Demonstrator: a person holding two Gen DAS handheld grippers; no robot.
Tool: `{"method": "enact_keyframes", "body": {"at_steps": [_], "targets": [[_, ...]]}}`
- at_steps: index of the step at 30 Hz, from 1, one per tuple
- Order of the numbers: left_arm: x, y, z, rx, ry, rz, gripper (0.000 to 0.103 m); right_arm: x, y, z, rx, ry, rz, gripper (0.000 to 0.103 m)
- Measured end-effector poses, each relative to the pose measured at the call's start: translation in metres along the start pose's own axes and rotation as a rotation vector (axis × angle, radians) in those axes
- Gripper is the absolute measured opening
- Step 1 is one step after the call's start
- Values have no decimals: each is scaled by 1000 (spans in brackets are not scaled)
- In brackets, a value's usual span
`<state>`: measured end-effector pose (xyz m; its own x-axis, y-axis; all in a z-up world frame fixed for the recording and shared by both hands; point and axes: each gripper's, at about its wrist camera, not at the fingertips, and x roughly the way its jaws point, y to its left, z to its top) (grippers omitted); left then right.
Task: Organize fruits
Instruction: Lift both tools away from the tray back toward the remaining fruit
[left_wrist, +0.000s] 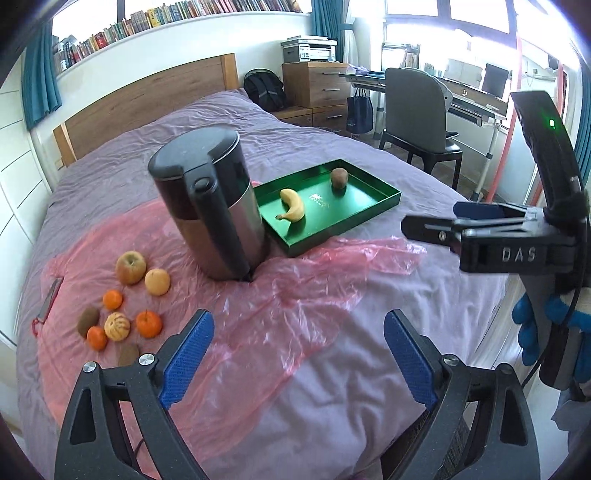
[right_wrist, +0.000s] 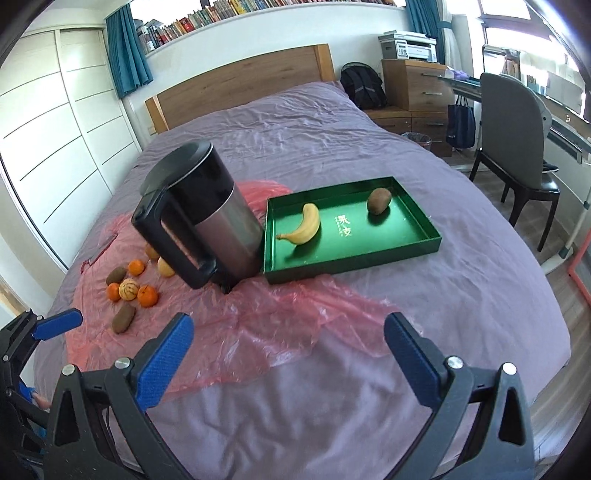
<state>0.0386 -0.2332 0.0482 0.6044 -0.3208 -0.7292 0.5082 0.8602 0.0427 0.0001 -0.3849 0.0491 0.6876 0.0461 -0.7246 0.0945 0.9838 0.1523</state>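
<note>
We are in a bedroom of a home. We see a bed (right_wrist: 332, 122) with a wooden headboard (right_wrist: 240, 85), a white wardrobe (right_wrist: 55, 122), a shelf of books (left_wrist: 147, 22) under the ceiling, blue curtains (right_wrist: 127, 48), a drawer chest (right_wrist: 410, 85) with a printer (right_wrist: 410, 46), and a desk (left_wrist: 472, 99) with a chair (left_wrist: 417, 107).

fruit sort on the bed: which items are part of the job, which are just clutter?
Job: green tray already holding a banana and a kiwi; loose pile on the pink plastic sheet: apple, oranges, peeled mandarin, kiwis.

Clutter: kettle, red-cased phone, backpack, chair.
</note>
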Motion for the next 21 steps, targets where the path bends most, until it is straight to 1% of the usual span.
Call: {"method": "enact_keyframes", "body": {"at_steps": [6, 12, 16, 21], "targets": [[-16, 14, -25, -42, -15, 24, 91, -1, 35, -25, -74, 49, 11, 103], [-30, 30, -51, -74, -28, 60, 91, -7, 67, -41, -122, 58, 28, 103], [-39, 46, -64, -114, -39, 79, 91, -10, 86, -46, -153, 47, 16, 103], [-47, 64, -78, -148, -57, 108, 91, -17, 108, -50, -180, 4, -3, 103]]}}
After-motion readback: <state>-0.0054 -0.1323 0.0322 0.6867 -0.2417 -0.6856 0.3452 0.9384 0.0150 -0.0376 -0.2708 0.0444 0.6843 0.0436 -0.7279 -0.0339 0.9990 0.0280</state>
